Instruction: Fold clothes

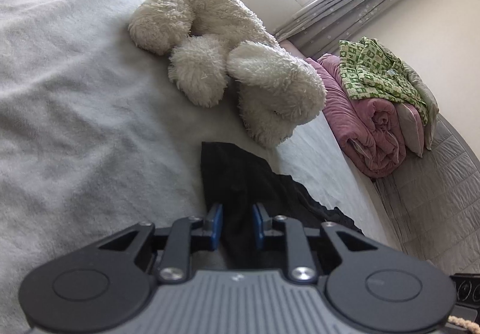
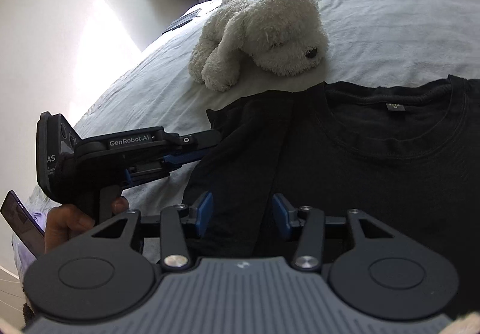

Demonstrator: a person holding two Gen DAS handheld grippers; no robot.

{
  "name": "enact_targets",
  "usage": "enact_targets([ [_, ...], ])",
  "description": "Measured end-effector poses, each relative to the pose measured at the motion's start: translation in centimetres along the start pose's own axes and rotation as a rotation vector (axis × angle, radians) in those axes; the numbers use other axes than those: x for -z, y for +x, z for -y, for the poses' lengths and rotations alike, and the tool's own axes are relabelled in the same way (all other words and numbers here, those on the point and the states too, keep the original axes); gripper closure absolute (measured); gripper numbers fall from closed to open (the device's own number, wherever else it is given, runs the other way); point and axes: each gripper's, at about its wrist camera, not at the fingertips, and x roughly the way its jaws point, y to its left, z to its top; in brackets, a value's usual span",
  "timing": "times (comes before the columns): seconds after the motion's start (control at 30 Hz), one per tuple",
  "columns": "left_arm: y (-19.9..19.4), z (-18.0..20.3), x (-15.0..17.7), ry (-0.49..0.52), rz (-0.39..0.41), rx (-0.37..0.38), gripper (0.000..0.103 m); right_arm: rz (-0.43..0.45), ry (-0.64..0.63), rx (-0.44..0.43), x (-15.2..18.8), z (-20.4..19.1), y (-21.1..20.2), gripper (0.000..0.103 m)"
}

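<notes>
A black T-shirt (image 2: 375, 184) lies flat on the bed with its collar and neck label (image 2: 394, 107) facing up. Its left sleeve (image 1: 240, 178) runs toward the plush dog. My left gripper (image 1: 236, 221) sits low over that sleeve, blue pads narrowly apart with black fabric between them. From the right wrist view, the left gripper (image 2: 214, 136) reaches the sleeve's outer edge, held by a hand (image 2: 69, 223). My right gripper (image 2: 243, 214) hovers open and wide over the shirt's left side, with nothing pinched.
A white plush dog (image 1: 228, 64) (image 2: 270, 34) lies on the pale sheet (image 1: 75, 94) just beyond the sleeve. A rolled pink quilt (image 1: 369, 124) with a green checked cloth (image 1: 378, 70) sits at the far right. A dark flat device (image 2: 183, 20) rests near the bed's far edge.
</notes>
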Motion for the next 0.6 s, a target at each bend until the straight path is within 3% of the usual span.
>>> enact_targets([
  [0.27,0.2,-0.7,-0.1,-0.035,0.014,0.016,0.088,-0.039,0.243,-0.221,4.5,1.5,-1.1,0.055],
  [0.47,0.6,-1.0,0.0,-0.043,0.028,0.015,0.102,0.063,0.387,-0.268,4.7,1.0,0.3,0.056],
  [0.53,0.5,-0.9,0.0,-0.044,0.042,0.006,0.102,0.075,0.405,-0.275,4.9,0.6,0.7,0.073],
  [0.57,0.4,-0.9,-0.1,-0.041,0.06,-0.004,0.103,0.079,0.412,-0.279,5.0,0.3,0.9,0.093],
  [0.6,0.2,-0.9,-0.2,-0.038,0.078,-0.015,0.103,0.084,0.419,-0.282,5.1,0.1,1.1,0.097],
])
